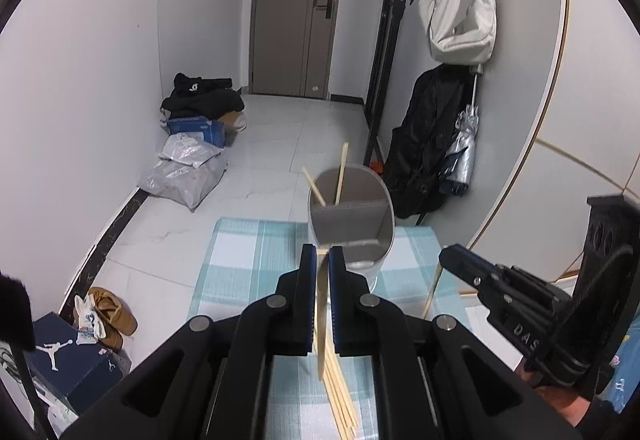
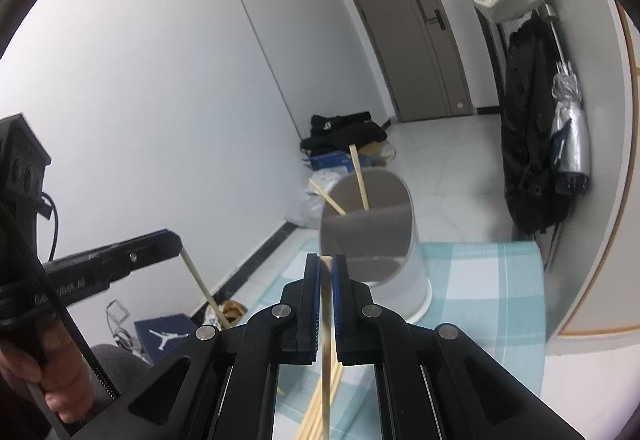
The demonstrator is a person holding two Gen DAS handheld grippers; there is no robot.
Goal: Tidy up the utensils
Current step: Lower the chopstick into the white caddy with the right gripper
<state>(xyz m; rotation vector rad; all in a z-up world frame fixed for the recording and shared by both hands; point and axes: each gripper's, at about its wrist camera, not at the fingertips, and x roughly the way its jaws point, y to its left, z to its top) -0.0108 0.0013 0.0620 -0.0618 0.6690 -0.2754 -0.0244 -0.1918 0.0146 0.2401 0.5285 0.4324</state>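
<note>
A grey divided utensil holder (image 1: 352, 206) stands on a teal checked cloth (image 1: 248, 260), with two wooden chopsticks (image 1: 341, 172) leaning in its back compartment. My left gripper (image 1: 322, 252) is just in front of the holder, shut on a single chopstick (image 1: 321, 320) that hangs down from its jaws. Several loose chopsticks (image 1: 340, 396) lie on the cloth below. My right gripper (image 2: 326, 260) is likewise shut on one chopstick (image 2: 327, 352), close to the holder (image 2: 416, 272). Each gripper shows in the other's view: right (image 1: 446, 256), left (image 2: 176, 240).
Beyond the cloth's far edge is a tiled floor with grey plastic bags (image 1: 184, 172), a blue box (image 1: 196, 128) and black clothing. A shoebox (image 1: 68, 360) and brown shoes (image 1: 114, 316) sit at the left. A black coat (image 1: 428, 144), umbrella and white bag (image 1: 460, 12) hang at the right.
</note>
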